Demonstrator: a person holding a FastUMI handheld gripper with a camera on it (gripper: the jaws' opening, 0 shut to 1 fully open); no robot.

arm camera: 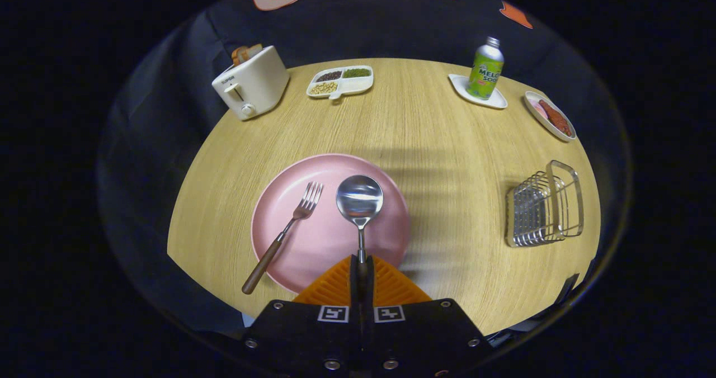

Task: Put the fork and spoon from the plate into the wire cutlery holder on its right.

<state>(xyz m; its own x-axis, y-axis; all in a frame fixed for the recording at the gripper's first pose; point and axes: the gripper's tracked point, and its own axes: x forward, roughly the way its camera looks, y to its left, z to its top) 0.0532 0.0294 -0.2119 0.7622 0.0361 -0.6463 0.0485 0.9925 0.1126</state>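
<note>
Gripper [362, 266] fingers pinching spoon [359, 198] handle above pink plate [324, 238]. Fork [285, 234] on plate. Wire holder [543, 204] right, on wooden desk [436, 143].

Table [425, 126] with plate [324, 238], holder [542, 207]

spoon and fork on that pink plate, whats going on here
A person's handheld gripper is shut on the spoon by its handle, bowl pointing ahead over the pink plate. The fork lies on the plate to the spoon's left, its handle hanging over the rim. The wire holder stands off to the right on the table, with nothing visible in it yet.
</note>
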